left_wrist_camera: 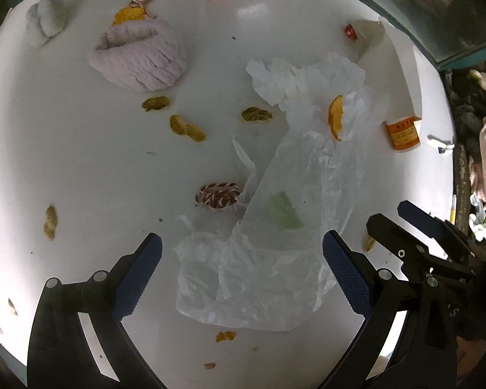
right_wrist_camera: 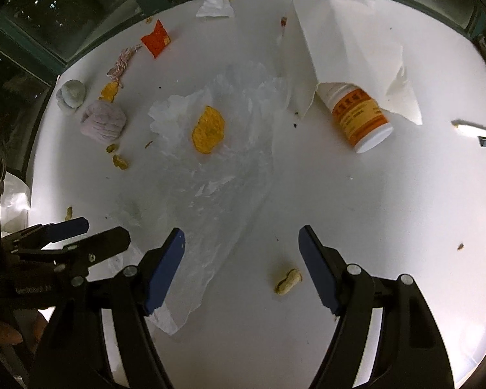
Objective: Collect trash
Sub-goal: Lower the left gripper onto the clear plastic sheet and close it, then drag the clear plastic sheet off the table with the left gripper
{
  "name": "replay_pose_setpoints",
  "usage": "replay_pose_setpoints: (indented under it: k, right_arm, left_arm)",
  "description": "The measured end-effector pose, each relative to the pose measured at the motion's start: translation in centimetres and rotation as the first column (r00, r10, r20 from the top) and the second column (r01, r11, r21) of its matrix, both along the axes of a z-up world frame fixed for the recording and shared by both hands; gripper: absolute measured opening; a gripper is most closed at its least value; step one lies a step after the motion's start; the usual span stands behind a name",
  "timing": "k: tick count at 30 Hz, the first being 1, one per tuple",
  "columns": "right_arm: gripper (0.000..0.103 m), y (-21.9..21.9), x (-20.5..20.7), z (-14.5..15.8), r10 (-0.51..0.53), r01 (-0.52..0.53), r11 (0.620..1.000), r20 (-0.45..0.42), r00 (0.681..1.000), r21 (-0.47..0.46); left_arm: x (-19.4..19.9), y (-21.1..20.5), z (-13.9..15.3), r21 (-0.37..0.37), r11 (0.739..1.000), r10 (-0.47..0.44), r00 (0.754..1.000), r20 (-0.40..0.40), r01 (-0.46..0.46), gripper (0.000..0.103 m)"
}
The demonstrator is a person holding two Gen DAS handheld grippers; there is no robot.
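Note:
Trash lies scattered on a white table (left_wrist_camera: 64, 149). A crumpled clear plastic bag (left_wrist_camera: 275, 227) (right_wrist_camera: 217, 168) lies in the middle, with an orange peel (left_wrist_camera: 336, 116) (right_wrist_camera: 208, 129) on it and something green (left_wrist_camera: 285, 210) inside. My left gripper (left_wrist_camera: 242, 236) (right_wrist_camera: 104, 227) hangs open over the bag's near end, its pads apart from it. My right gripper (right_wrist_camera: 241, 230) (left_wrist_camera: 390, 212) is open too, above the bag's edge, with a peanut (right_wrist_camera: 287, 281) beside its right finger. A red-and-white twine knot (left_wrist_camera: 217, 194) touches the bag.
A toppled orange-labelled pill bottle (right_wrist_camera: 356, 115) lies by a white paper sheet (right_wrist_camera: 350, 48). A purple cloth (left_wrist_camera: 142, 58), a grey wad (left_wrist_camera: 47, 19), a red wrapper (right_wrist_camera: 156, 41), a tissue (left_wrist_camera: 275, 77) and several peanut shells (left_wrist_camera: 186, 128) lie further out. Dark glass borders the table.

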State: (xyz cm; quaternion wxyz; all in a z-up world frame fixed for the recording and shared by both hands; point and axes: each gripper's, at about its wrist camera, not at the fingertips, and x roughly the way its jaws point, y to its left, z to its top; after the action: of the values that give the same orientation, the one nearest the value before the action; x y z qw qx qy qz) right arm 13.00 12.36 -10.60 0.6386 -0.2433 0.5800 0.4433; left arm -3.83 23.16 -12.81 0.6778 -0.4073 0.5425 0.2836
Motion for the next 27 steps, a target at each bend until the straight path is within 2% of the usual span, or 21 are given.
replay_pose_setpoints:
  k: [3, 7, 11, 14, 17, 21, 27]
  right_arm:
    - [0.070, 0.2, 0.2, -0.7, 0.001, -0.001, 1.000, -0.009, 1.000, -0.012]
    - [0.070, 0.3, 0.3, -1.5, 0.010, -0.010, 1.000, -0.012, 1.000, -0.027]
    - [0.070, 0.3, 0.3, -2.0, 0.012, -0.013, 0.999, -0.026, 1.000, -0.033]
    - [0.070, 0.3, 0.2, -2.1, 0.015, -0.016, 0.999, -0.030, 0.999, -0.033]
    - [0.070, 0.3, 0.1, -2.2, 0.019, -0.020, 0.999, -0.030, 0.999, -0.033]
    - [0.070, 0.2, -0.4, -1.9, 0.036, -0.037, 0.999, -0.035, 0.999, -0.022]
    - [0.070, 0.4, -1.3, -1.1, 0.050, -0.050, 0.999, -0.027, 0.998, -0.001]
  left_arm:
    - [0.4, -0.1, -0.6, -0.002, 1.000, -0.021, 1.000, 0.000, 0.021, 0.096]
    - [0.7, -0.3, -1.2, -0.019, 0.999, -0.033, 0.999, 0.016, 0.034, 0.080]
    - [0.9, -0.2, -1.9, -0.045, 0.999, -0.025, 1.000, 0.019, 0.026, 0.080]
    - [1.1, -0.3, -1.7, -0.050, 0.998, -0.031, 0.999, 0.042, 0.033, 0.072]
    - [1.2, -0.6, -1.4, -0.061, 0.997, -0.051, 0.994, 0.092, 0.056, 0.052]
    - [2.3, -1.6, -1.1, -0.071, 0.991, -0.106, 0.988, 0.114, 0.114, 0.005]
    - [2.6, -2.1, -0.6, -0.106, 0.986, -0.110, 0.982, 0.151, 0.127, 0.004]
